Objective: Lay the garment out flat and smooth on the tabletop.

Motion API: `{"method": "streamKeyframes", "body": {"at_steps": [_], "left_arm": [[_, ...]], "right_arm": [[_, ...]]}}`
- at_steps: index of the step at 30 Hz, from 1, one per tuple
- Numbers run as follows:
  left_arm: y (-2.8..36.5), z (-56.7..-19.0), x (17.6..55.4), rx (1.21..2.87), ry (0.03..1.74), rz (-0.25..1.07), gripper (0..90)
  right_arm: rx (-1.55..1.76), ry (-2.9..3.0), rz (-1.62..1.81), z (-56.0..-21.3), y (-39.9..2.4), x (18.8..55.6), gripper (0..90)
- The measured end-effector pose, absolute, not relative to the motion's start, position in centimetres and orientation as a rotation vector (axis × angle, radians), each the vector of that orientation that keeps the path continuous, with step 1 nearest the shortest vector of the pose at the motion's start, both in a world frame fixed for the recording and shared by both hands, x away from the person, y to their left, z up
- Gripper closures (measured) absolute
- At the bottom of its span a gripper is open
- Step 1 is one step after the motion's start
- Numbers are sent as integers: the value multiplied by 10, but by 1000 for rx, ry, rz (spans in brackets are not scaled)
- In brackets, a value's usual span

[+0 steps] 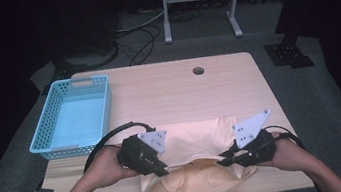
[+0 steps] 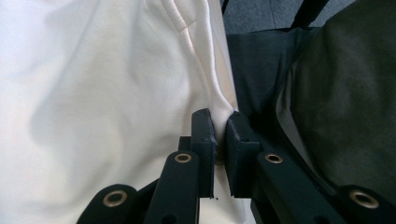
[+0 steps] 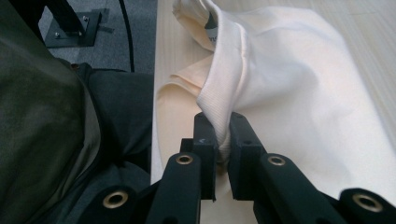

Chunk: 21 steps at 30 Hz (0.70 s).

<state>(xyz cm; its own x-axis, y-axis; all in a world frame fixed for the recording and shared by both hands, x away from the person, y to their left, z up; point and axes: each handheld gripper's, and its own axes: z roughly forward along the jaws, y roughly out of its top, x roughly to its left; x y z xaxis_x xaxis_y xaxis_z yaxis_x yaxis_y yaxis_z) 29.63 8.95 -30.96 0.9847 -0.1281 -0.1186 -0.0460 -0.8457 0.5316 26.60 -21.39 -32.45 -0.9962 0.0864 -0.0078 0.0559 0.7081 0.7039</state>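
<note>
Both grippers are pinching the cream garment (image 1: 202, 159) at the near edge of the worktop (image 1: 167, 84). Left gripper (image 2: 221, 135) is clamping a stitched hem fold; right gripper (image 3: 223, 133) is gripping a ribbed edge. My guess: a fold or tidy-up is barely starting, since the cloth is lying rumpled, its near part bunching up between the grippers. The blue basket (image 1: 104, 103) is sitting empty at the far-left corner, well apart from the cloth. Nothing is blocking the way there; the garment is partly overhanging the near edge.
</note>
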Motion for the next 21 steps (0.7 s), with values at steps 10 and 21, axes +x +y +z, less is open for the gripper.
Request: {"method": "streamKeyframes", "body": {"at_steps": [10, 21], "left_arm": [[91, -292, 330, 2543, -137, -136, 829], [91, -284, 373, 2521, -119, -94, 829]], "right_arm": [[109, 2852, 1194, -303, -216, 293, 832], [126, 2854, 1160, -289, -214, 335, 831]]}}
